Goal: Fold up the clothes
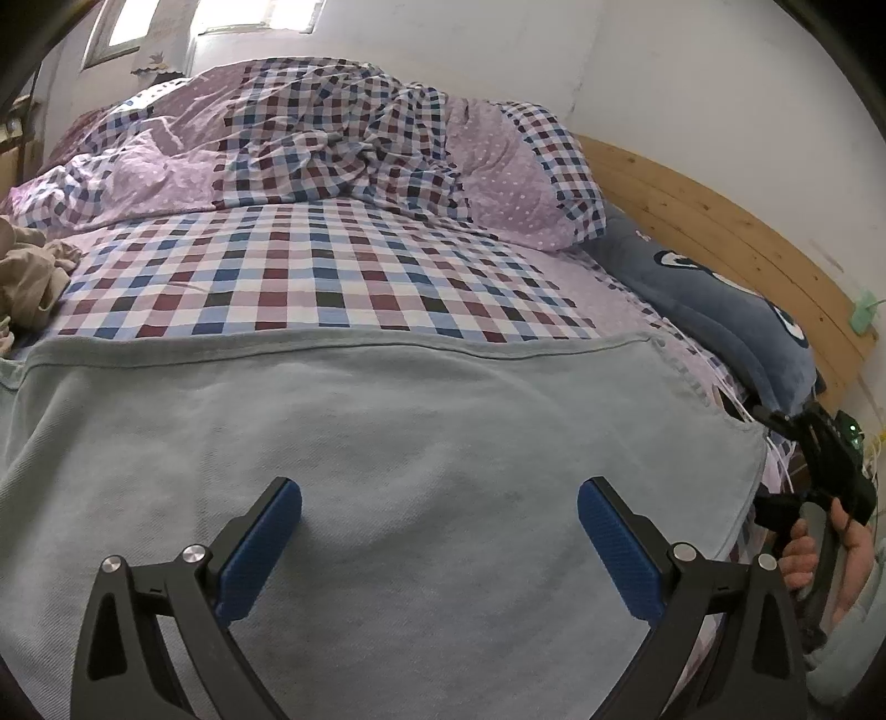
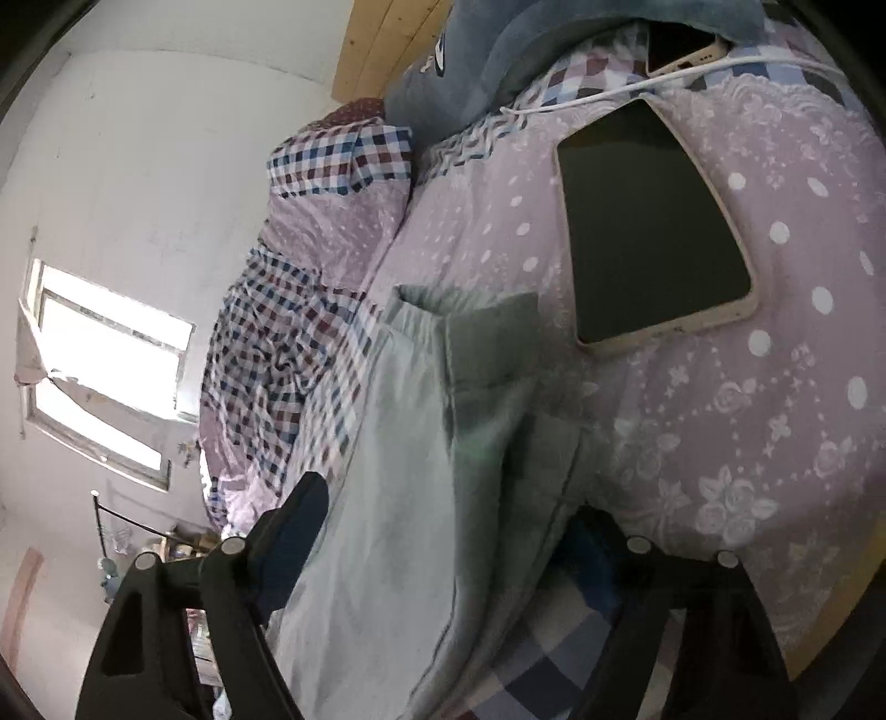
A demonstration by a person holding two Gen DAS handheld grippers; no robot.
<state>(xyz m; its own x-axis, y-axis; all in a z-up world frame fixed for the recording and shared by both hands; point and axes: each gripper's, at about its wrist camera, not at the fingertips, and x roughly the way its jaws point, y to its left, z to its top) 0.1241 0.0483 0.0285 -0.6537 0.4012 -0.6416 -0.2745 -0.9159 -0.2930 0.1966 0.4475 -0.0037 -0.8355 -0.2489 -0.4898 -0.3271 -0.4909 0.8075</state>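
Observation:
A light blue garment (image 1: 387, 443) lies spread flat on the checked bed sheet (image 1: 332, 277), its hem running across the middle of the left wrist view. My left gripper (image 1: 440, 531) hovers open above the garment, blue pads wide apart and holding nothing. My right gripper (image 2: 443, 554) is open at the garment's right edge (image 2: 487, 443). The layered cloth edge lies between its fingers; the far finger is partly hidden behind the cloth. In the left wrist view a hand (image 1: 830, 559) holds that gripper at the garment's right side.
A crumpled checked and lilac duvet (image 1: 332, 138) fills the far half of the bed. A beige clothes pile (image 1: 27, 277) sits at the left. Near the right gripper lie a dark-screened phone (image 2: 653, 232), a second phone (image 2: 681, 50) with a white cable, a blue pillow (image 1: 720, 310) and the wooden headboard (image 1: 720, 221).

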